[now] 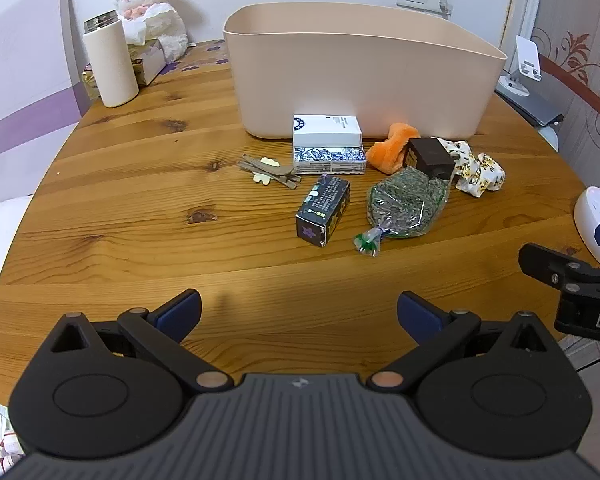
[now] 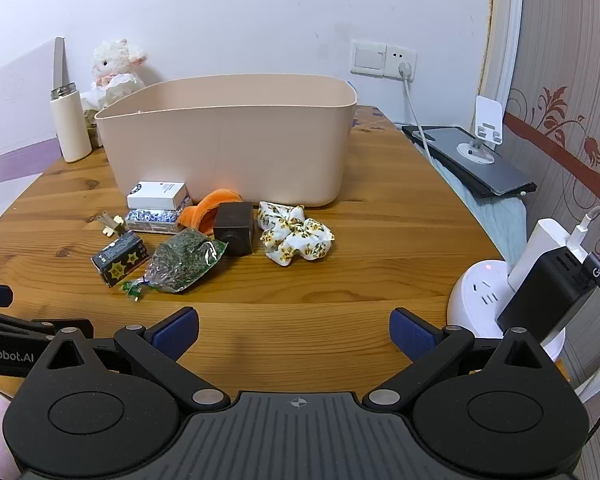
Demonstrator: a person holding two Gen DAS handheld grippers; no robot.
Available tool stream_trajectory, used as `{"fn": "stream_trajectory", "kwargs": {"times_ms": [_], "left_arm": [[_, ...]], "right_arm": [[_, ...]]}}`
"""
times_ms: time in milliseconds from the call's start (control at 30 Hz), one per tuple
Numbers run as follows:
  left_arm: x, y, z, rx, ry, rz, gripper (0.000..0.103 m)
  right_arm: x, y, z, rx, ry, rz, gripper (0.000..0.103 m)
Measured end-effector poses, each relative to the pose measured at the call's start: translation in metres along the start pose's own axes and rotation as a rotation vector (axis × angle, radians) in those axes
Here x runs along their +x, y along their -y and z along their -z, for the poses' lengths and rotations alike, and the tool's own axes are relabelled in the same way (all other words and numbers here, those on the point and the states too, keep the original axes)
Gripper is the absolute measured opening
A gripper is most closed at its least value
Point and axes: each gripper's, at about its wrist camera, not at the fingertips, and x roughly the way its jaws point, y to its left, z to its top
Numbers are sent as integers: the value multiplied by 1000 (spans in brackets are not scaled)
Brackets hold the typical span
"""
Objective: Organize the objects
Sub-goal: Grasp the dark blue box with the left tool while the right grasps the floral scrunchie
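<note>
A beige bin (image 1: 360, 76) (image 2: 228, 140) stands at the back of the wooden table. In front of it lie a white box (image 1: 326, 130) on a blue-patterned box (image 1: 329, 160), hair clips (image 1: 268, 172), a black star box (image 1: 323, 210) (image 2: 120, 259), a bag of green tea (image 1: 406, 202) (image 2: 184, 260), an orange plush piece (image 1: 392, 148) (image 2: 206, 212), a dark brown box (image 1: 430, 158) (image 2: 234, 227) and a floral scrunchie (image 1: 478, 170) (image 2: 296, 234). My left gripper (image 1: 299, 316) and right gripper (image 2: 294, 334) are open and empty, over the table's near edge.
A white flask (image 1: 110, 64) and a plush lamb (image 1: 150, 12) stand at the back left. A laptop with a phone stand (image 2: 476, 156) lies right of the table. A white power hub with chargers (image 2: 512, 292) sits at the right edge.
</note>
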Motion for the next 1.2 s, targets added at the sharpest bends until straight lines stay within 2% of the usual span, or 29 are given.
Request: {"fn": "stream_trajectory", "kwargs": {"times_ms": [633, 1067, 1200], "left_arm": [[12, -2, -6, -8, -21, 10, 103], [29, -11, -17, -27, -21, -4, 103], [36, -13, -22, -29, -21, -12, 103]], "right_arm": [[9, 4, -2, -4, 4, 16, 100], [31, 7, -7, 11, -32, -25, 99], [40, 8, -10, -1, -46, -13, 100]]}}
